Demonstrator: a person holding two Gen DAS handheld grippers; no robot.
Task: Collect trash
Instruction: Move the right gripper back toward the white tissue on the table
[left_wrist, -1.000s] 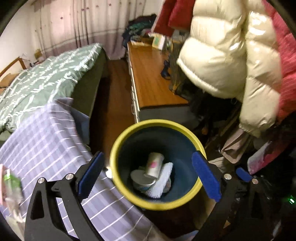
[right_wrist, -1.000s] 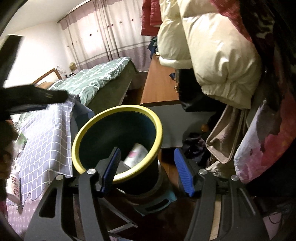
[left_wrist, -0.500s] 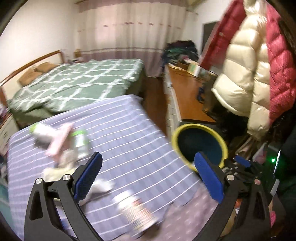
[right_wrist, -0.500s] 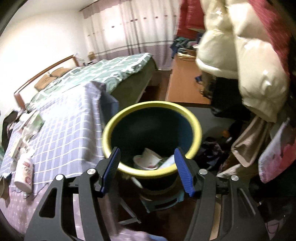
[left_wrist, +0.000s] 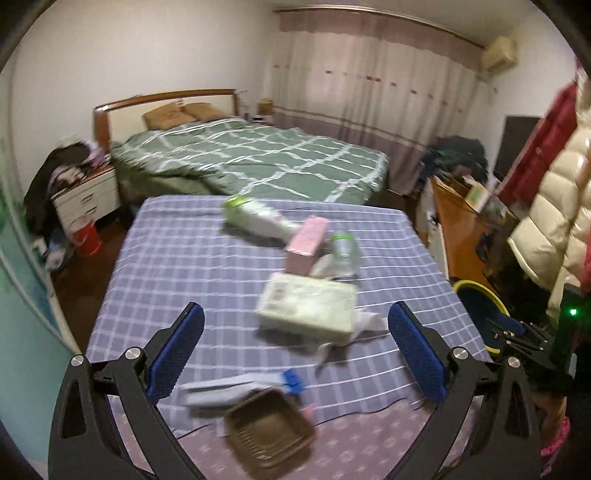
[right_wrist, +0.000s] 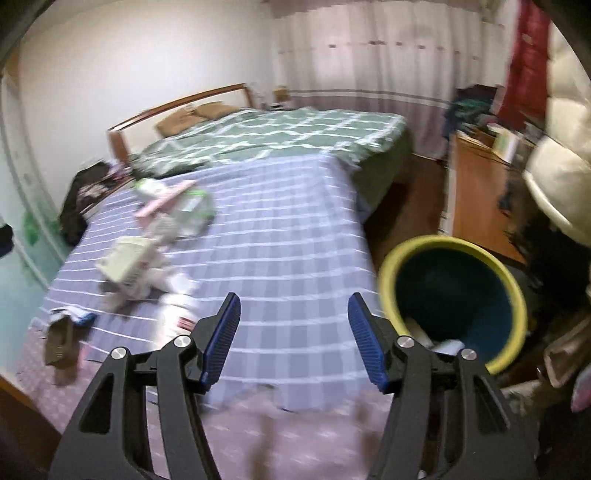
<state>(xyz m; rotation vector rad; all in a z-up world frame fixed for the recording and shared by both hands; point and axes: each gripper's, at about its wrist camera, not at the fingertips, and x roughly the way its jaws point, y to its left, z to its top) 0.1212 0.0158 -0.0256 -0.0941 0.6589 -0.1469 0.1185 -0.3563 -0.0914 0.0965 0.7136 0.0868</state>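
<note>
Trash lies on a purple checked cloth (left_wrist: 192, 258): a brown plastic tray (left_wrist: 269, 432), a pale flat box (left_wrist: 308, 307), a pink box (left_wrist: 307, 240), a white bottle with a green cap (left_wrist: 255, 218), a clear bottle (left_wrist: 343, 251) and crumpled paper (left_wrist: 364, 321). My left gripper (left_wrist: 293, 352) is open and empty above the near edge, over the tray. The yellow-rimmed dark bin (right_wrist: 454, 295) stands at the cloth's right side and holds some trash. My right gripper (right_wrist: 293, 338) is open and empty, left of the bin, over the cloth (right_wrist: 288, 236).
A green checked bed (left_wrist: 255, 162) lies beyond the cloth. A wooden desk (left_wrist: 465, 225) and hanging puffy coats (left_wrist: 561, 206) stand on the right. A nightstand with clothes (left_wrist: 85, 188) and a red bucket (left_wrist: 88, 236) are on the left. The bin's rim also shows in the left wrist view (left_wrist: 476, 288).
Both grippers have swung left from over the bin to over the cloth. The left view now faces the trash pile; the bin has slid to the right edge.
</note>
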